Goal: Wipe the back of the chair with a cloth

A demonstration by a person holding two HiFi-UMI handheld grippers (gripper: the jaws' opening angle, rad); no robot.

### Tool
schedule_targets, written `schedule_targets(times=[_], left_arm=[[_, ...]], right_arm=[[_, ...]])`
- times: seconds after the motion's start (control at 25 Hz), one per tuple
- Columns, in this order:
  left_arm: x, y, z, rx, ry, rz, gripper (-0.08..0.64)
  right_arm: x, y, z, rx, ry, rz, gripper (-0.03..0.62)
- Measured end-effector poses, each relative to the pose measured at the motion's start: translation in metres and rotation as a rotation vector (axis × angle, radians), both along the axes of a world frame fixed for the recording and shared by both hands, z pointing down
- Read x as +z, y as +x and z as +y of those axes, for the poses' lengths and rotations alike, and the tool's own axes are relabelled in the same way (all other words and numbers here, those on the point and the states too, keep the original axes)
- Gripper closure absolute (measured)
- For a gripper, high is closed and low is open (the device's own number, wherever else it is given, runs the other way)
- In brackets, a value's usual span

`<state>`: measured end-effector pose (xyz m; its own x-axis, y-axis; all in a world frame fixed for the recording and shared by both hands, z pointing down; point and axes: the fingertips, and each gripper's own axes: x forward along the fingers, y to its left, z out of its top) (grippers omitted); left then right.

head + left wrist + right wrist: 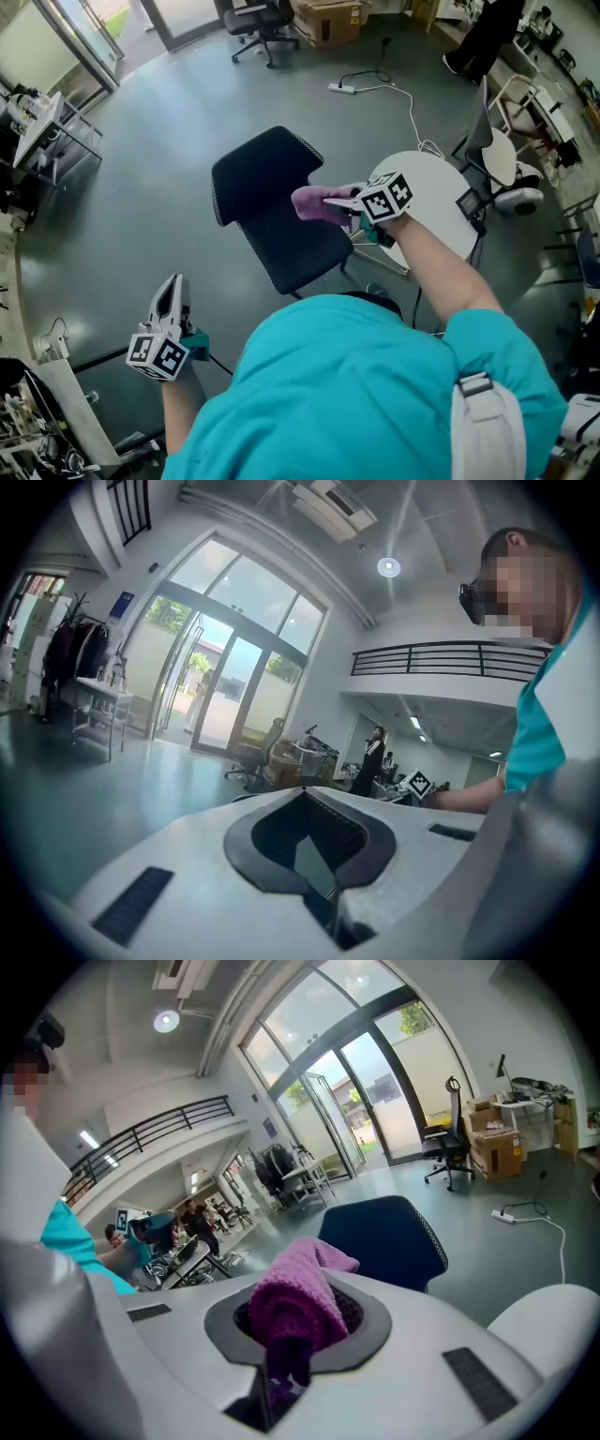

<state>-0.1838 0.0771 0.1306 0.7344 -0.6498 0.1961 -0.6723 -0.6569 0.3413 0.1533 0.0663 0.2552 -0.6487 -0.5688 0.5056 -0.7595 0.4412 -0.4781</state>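
The dark chair stands in the middle of the head view, its backrest (261,172) toward the far left and its seat (302,246) nearer me. My right gripper (339,199) hovers over the seat's right side, just beside the backrest, shut on a purple cloth (317,202). In the right gripper view the cloth (295,1309) bunches out of the jaws, with the backrest (384,1239) a little beyond it and apart from it. My left gripper (172,296) hangs low at the left, away from the chair, jaws together and empty; in its own view the left gripper (328,892) points at the glass doors.
A round white table (441,192) stands right beside the chair under my right arm. A power strip with cable (343,88) lies on the floor beyond. A rolling office chair (262,21) and a cardboard box (330,19) sit far back. A desk (42,127) lines the left.
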Motion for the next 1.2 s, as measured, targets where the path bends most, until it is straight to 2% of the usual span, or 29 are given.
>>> schedule_targets(times=[0.16, 0.24, 0.32, 0.48, 0.56, 0.68, 0.8, 0.92, 1.04, 1.2], left_arm=[[-0.047, 0.064, 0.023, 0.003, 0.105, -0.017, 0.555], [-0.063, 0.101, 0.039, 0.007, 0.129, -0.012, 0.556], [-0.071, 0.146, 0.059, 0.018, 0.136, -0.008, 0.555], [-0.079, 0.238, 0.101, 0.057, 0.130, 0.011, 0.555], [-0.083, 0.270, 0.118, 0.090, 0.115, 0.029, 0.556], [-0.094, 0.301, 0.136, 0.134, 0.133, 0.008, 0.555], [-0.108, 0.302, 0.143, 0.158, 0.169, 0.010, 0.555], [-0.121, 0.286, 0.139, 0.187, 0.200, 0.005, 0.555], [-0.124, 0.256, 0.134, 0.195, 0.212, -0.020, 0.555], [-0.122, 0.209, 0.134, 0.150, 0.226, -0.011, 0.555]], right_arm=[[-0.055, 0.042, 0.032, -0.048, 0.094, -0.089, 0.537], [-0.085, 0.069, 0.049, -0.049, 0.138, -0.145, 0.537], [-0.110, 0.101, 0.071, -0.053, 0.180, -0.180, 0.537], [-0.145, 0.160, 0.123, -0.099, 0.270, -0.161, 0.537], [-0.160, 0.180, 0.142, -0.091, 0.305, -0.168, 0.537], [-0.180, 0.200, 0.158, -0.057, 0.354, -0.197, 0.538], [-0.199, 0.193, 0.164, -0.039, 0.420, -0.195, 0.540], [-0.218, 0.177, 0.162, -0.001, 0.488, -0.165, 0.543], [-0.225, 0.154, 0.159, 0.055, 0.518, -0.191, 0.543], [-0.218, 0.109, 0.157, 0.014, 0.517, -0.169, 0.543]])
